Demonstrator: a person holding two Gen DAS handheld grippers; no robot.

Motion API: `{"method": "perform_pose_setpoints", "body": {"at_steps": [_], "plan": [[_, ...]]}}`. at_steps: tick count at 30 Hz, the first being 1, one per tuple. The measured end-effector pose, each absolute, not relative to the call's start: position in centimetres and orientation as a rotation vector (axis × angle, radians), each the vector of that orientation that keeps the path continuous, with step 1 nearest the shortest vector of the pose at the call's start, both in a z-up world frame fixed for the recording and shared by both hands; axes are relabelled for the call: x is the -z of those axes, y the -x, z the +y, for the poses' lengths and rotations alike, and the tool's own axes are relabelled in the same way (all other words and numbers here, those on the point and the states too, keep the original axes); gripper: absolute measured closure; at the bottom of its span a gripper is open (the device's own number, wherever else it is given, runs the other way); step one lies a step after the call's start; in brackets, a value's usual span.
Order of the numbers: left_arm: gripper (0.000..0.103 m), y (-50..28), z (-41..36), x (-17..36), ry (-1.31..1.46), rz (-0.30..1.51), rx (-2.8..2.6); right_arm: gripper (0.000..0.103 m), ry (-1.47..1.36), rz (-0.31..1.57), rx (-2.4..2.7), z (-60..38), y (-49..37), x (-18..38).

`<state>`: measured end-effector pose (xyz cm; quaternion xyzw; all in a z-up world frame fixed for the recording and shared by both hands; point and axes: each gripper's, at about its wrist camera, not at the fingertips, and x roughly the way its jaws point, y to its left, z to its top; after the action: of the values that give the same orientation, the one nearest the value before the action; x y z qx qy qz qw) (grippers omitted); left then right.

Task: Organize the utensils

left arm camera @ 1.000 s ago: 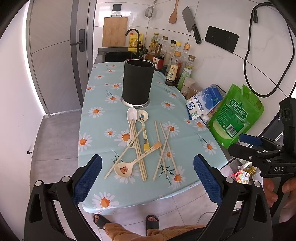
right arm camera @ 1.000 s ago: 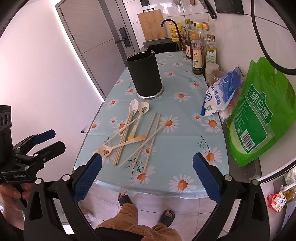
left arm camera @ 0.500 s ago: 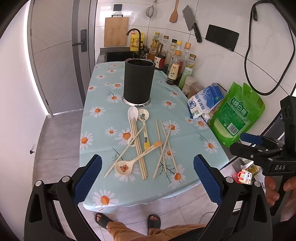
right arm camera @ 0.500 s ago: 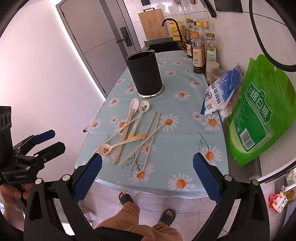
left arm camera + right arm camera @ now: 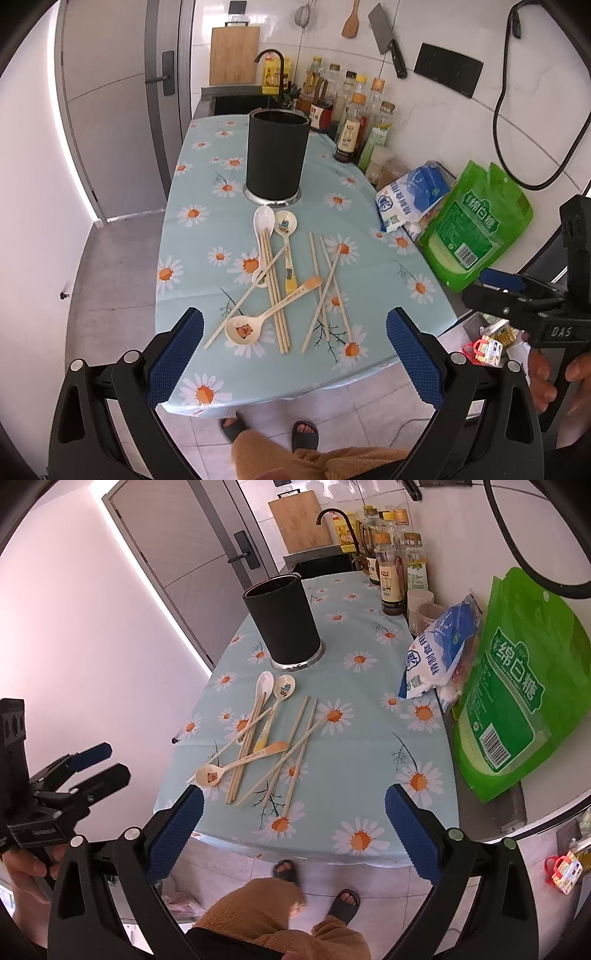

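Count on the daisy-print light-blue tablecloth: three spoons and, as far as the overlaps let you tell, about eight pale wooden chopsticks.

Spoons: one plain white ceramic spoon, bowl towards the far end; one cream spoon with a cartoon print and yellow handle tip just right of it; one cream spoon with an orange handle tip, bowl at the near left, lying diagonally across the chopstick bundle.

Chopsticks: a tight bundle runs near-to-far beneath the white spoon; one lies diagonally across it; three or so cross each other loosely to the right.

One tall black cylindrical utensil holder stands upright on a metal base just beyond the spoon bowls. What is inside it cannot be seen.

Surroundings: a row of sauce bottles along the far right wall, one blue-and-white bag and one green pouch at the right edge. Nothing lies between your grippers and the utensils.

Your left gripper hovers before the near table edge, blue pads spread wide, nothing between them. Your right gripper is likewise wide apart and empty, above the near edge.
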<state>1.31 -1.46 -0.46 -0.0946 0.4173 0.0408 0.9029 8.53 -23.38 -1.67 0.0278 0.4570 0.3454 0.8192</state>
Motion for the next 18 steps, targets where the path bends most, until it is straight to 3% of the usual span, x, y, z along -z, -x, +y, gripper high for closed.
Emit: {"method": "perform_pose_setpoints", "body": {"at_steps": [11,17,18], "plan": [[0.008,-4.9,1.1,1.6,0.131,0.973,-0.048,0.006,-0.26,1.104,-0.77,-22.1,-11.5,4.1],[0.008,-8.8,1.2,3.6,0.03,1.072,0.064,0.013,-0.404,1.182,-0.73,-21.6,-13.7,6.0],[0.014,-9.5,1.3,4.2,0.015,1.091,0.092,0.015,-0.425,1.191,-0.727,-21.6,-14.0,6.3]]}}
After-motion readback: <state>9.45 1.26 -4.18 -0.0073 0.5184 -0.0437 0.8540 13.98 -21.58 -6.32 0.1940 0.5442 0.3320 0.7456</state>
